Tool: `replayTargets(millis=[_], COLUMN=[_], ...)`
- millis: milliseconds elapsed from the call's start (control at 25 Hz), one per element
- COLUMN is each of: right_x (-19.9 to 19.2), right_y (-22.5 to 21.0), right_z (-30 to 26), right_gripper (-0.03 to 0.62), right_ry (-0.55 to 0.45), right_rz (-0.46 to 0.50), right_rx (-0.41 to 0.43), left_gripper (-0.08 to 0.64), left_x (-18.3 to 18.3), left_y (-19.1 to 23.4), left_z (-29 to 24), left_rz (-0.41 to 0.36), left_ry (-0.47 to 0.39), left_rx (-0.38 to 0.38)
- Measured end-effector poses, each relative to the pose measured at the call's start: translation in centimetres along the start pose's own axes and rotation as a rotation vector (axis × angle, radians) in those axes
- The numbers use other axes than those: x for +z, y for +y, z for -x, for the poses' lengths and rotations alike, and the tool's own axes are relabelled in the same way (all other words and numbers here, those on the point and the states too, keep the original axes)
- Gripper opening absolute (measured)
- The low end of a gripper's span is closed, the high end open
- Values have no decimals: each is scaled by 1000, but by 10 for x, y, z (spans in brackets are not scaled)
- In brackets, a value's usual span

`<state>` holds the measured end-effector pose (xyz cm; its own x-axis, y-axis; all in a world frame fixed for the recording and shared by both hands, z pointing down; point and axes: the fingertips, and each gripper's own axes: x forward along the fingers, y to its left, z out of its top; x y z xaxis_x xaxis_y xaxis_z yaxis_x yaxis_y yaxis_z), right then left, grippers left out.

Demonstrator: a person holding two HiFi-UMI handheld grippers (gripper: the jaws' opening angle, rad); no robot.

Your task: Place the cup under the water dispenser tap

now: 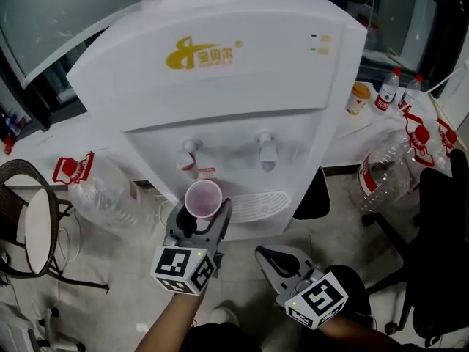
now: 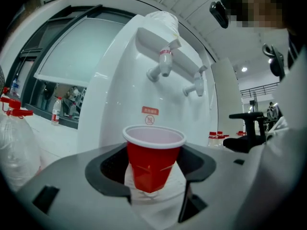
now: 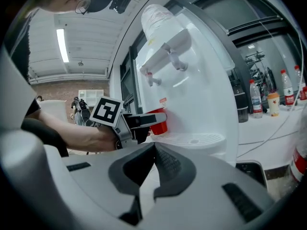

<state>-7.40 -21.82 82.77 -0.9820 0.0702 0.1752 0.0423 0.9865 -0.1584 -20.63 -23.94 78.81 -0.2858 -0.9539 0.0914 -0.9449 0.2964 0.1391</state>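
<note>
White dispenser (image 1: 220, 86) ahead; left gripper (image 1: 203, 211) clamps the cup (image 1: 203, 196) near the tap (image 1: 189, 156), probably needing centring beneath; right gripper (image 1: 267, 257) closed, empty.

A gold logo (image 1: 201, 53) with unreadable Chinese characters is printed on the white plastic water dispenser (image 1: 242, 94); its small red label (image 2: 150, 110) is illegible.

left tongs (image 1: 202, 213): gripping cup (image 1: 203, 196) | cup: near left tap (image 1: 189, 155) | right tongs (image 1: 272, 258): empty

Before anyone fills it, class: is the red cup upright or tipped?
Upright: the cup has its rim level on top, mouth facing up.
</note>
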Motion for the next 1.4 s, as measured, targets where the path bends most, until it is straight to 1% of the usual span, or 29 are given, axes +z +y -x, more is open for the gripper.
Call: replayTargets(millis=[120,240,360,560,800,960,1240,1400], right_x=[-2,-1,-1,-4,-9,-11,-14,-16], right_y=[-2,-5,-9,-14,-13,-12,-14,-14], right_z=[1,3,4,7,8,10,13,16], right_gripper=[-2,-3,-2,-2,-2,-2,-2,-2], right_ry=[2,1,-2,-3,3,10,17,18], right_rz=[-3,-5,-1,-14,-21,-15,-16,-12], right_rx=[0,-2,-6,-16,-20,-24,-33,-31], left_gripper=[298,298,298,298,298,299,330,331], left_x=[-5,-11,-13,-14,-23,-27,-28,-27], left_y=[4,2,1,4,2,4,0,0], left_z=[-2,-6,-8,-2,-8,-8,-6,-2], left_rz=[-11,-12,-24,-22,-40,-32,-31,-33], left_ry=[42,80,87,105,139,140,134,132], left_rx=[17,12,17,38,19,16,6,9])
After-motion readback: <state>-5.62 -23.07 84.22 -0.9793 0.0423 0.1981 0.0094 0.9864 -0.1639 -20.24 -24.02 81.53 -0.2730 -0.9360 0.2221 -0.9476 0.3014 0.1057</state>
